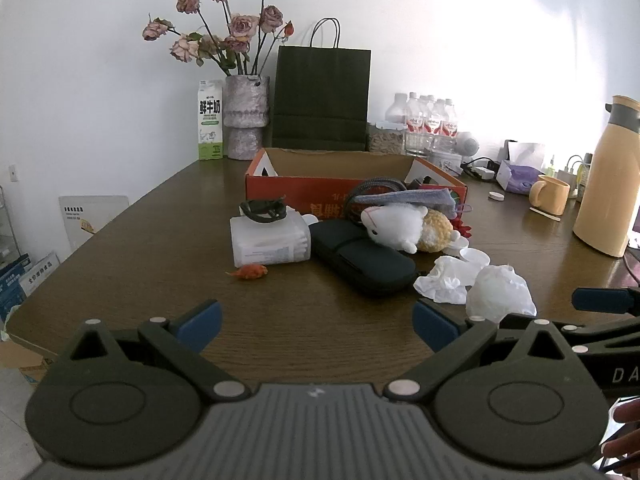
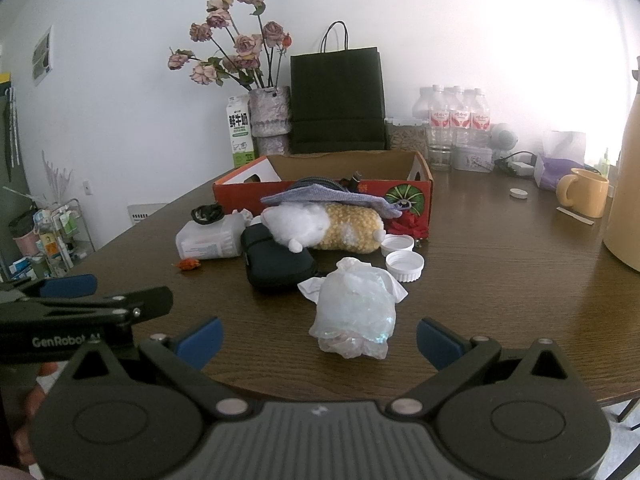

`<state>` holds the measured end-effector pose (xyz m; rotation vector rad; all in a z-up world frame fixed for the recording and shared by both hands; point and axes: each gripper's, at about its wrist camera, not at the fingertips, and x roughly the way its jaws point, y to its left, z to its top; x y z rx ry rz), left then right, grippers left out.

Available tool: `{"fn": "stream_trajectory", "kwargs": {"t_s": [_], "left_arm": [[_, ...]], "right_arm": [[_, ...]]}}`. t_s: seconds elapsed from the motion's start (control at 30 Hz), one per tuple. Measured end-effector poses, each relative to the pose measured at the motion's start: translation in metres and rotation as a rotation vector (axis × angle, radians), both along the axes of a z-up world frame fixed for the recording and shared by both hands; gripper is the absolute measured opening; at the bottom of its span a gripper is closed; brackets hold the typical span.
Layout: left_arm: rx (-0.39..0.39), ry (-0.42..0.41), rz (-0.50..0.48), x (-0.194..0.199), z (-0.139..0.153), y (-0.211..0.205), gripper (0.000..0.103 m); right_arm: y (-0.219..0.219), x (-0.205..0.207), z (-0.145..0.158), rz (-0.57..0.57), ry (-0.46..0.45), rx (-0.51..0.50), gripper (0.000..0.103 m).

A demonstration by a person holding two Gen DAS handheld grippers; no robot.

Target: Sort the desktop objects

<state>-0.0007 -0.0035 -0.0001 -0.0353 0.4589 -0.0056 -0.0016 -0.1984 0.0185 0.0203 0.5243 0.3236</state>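
the orange cardboard box (image 2: 320,192) sits mid-table toward the far edge – a black cable at its rim, the inside mostly hidden. heaped against its near side: a white-and-yellow plush toy (image 2: 320,228), black case (image 2: 276,264), crumpled plastic bag (image 2: 354,316), two white lids (image 2: 404,266). left gripper (image 1: 316,326) and right gripper (image 2: 320,338) hover at the near edge, jaws wide, empty

A dark wooden table (image 1: 140,240) stands against a white wall (image 1: 80,60), glare brightening the right side
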Motion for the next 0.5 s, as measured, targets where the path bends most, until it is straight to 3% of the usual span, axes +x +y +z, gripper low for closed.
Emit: {"fn": "stream_trajectory", "kwargs": {"t_s": [0.5], "left_arm": [[0.0, -0.007, 0.001, 0.0003, 0.0023, 0.0002, 0.103]], "right_arm": [[-0.0002, -0.0004, 0.0007, 0.001, -0.002, -0.001, 0.103]]}}
